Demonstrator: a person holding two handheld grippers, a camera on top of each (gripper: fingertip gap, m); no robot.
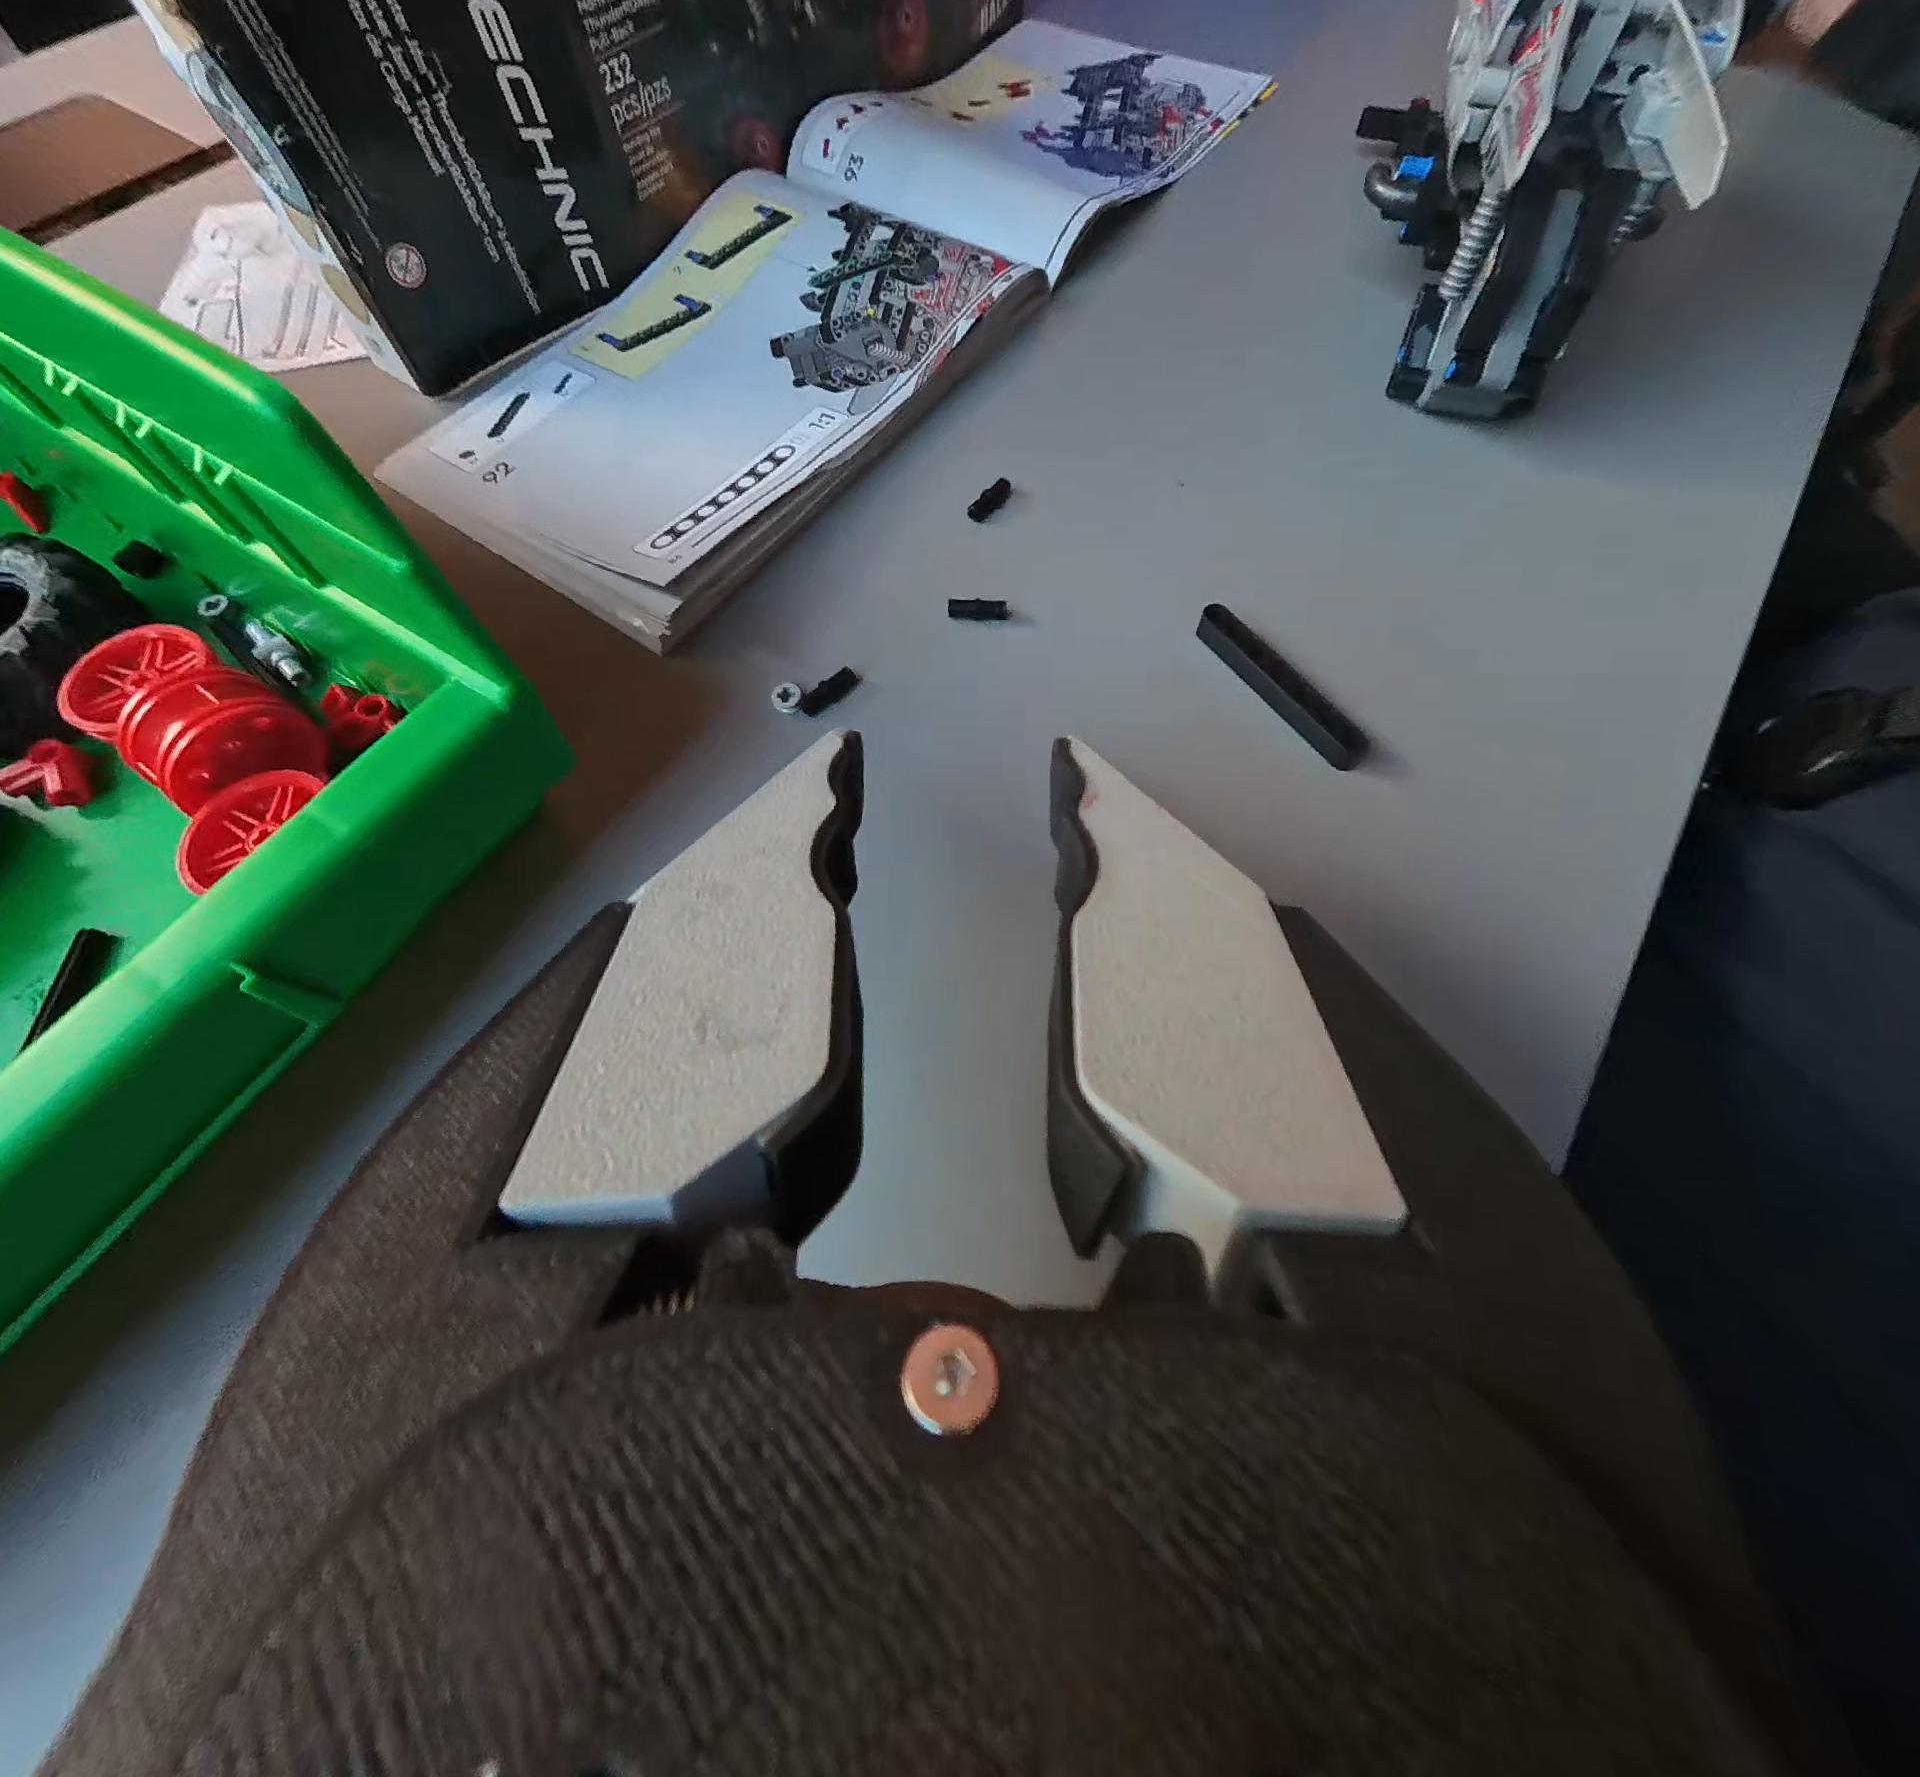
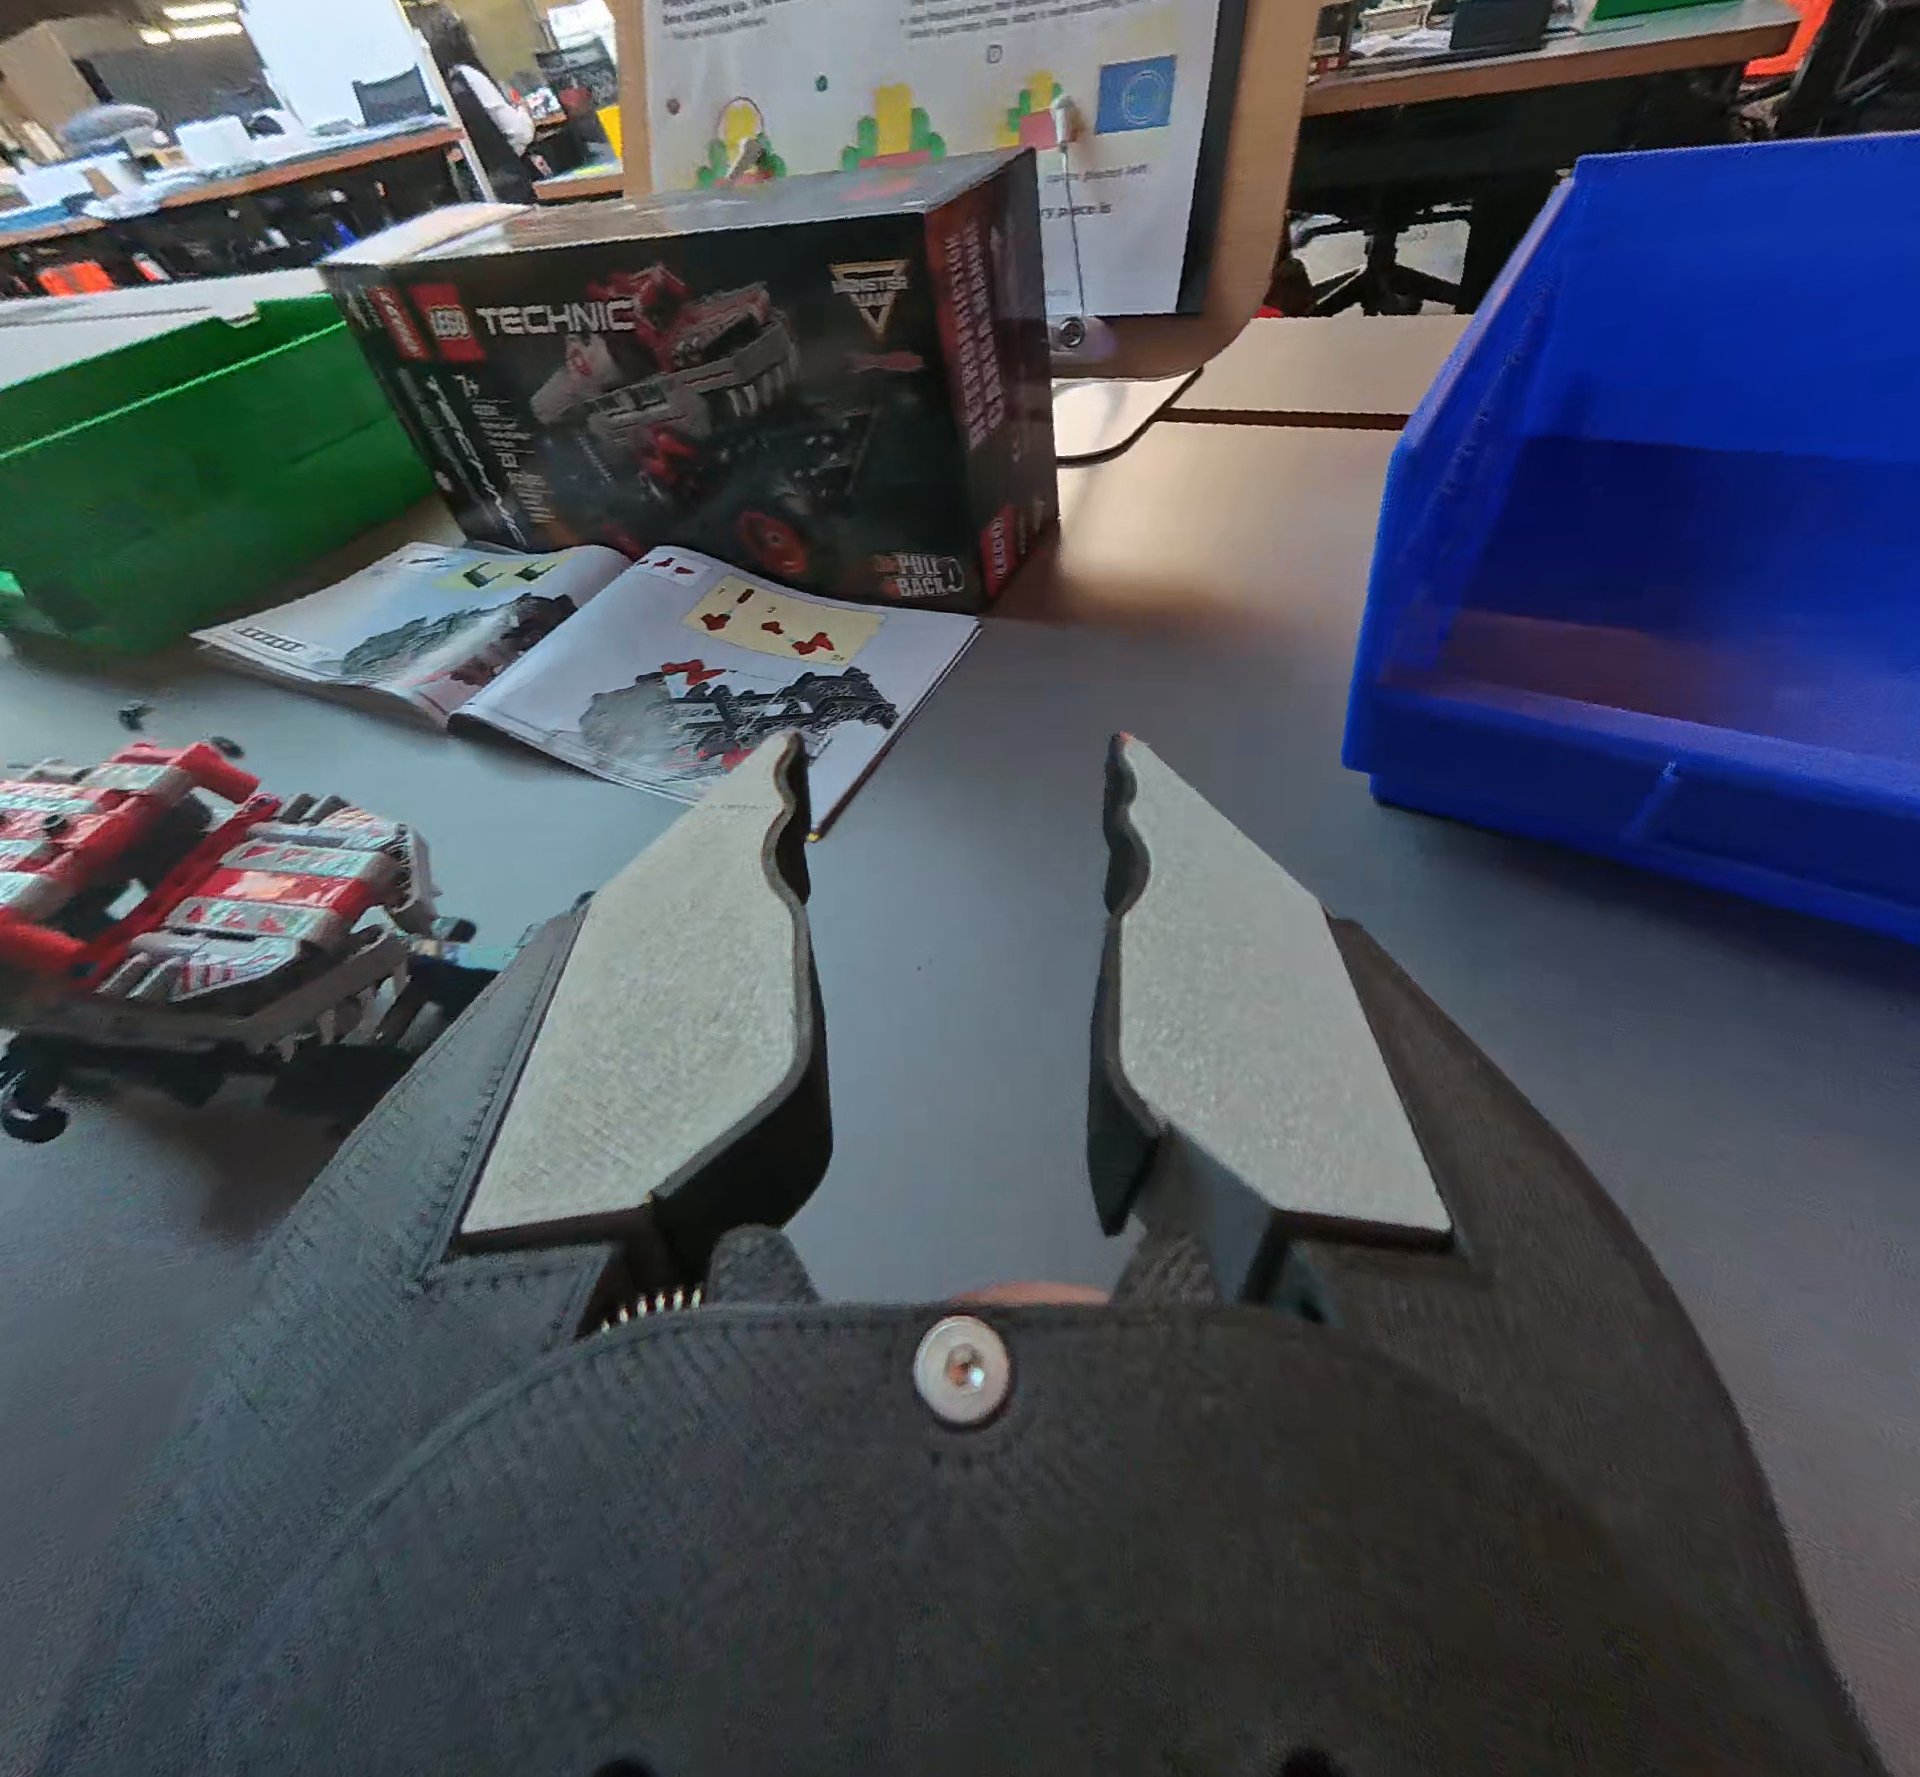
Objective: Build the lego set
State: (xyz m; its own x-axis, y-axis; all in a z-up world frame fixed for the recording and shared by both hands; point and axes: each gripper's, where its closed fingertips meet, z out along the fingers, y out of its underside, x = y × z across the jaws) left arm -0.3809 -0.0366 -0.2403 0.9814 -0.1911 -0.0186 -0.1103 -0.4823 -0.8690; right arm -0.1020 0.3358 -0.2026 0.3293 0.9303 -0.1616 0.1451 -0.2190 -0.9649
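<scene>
Left gripper (image 1: 954,759): fingers (image 1: 717,958) spread apart, released, grasping nothing and touching nothing; bare grey bench (image 1: 1299,948) shows through the gap. Just beyond the fingertips lie a small black pin with a grey end (image 1: 821,691), two further black pins (image 1: 978,609) (image 1: 988,499), and, to the right of these, a dark flat beam (image 1: 1280,685), all loose on the bench and apart from one another.

Right gripper (image 2: 958,759): fingers (image 2: 1247,1021) likewise spread and empty, hovering over the bench with a corner of the open instruction booklet (image 2: 582,657) just past the left fingertip.

The partly built grey-and-red model (image 1: 1558,158) lies on the bench beyond the beam, well apart from the left gripper; in the right wrist view it lies left of the right gripper (image 2: 197,906). The set's box (image 2: 707,377) stands behind the booklet. A green bin (image 1: 343,688) holding red wheel hubs (image 1: 192,714) sits left of the booklet; a blue bin (image 2: 1662,522) sits right of the box.
</scene>
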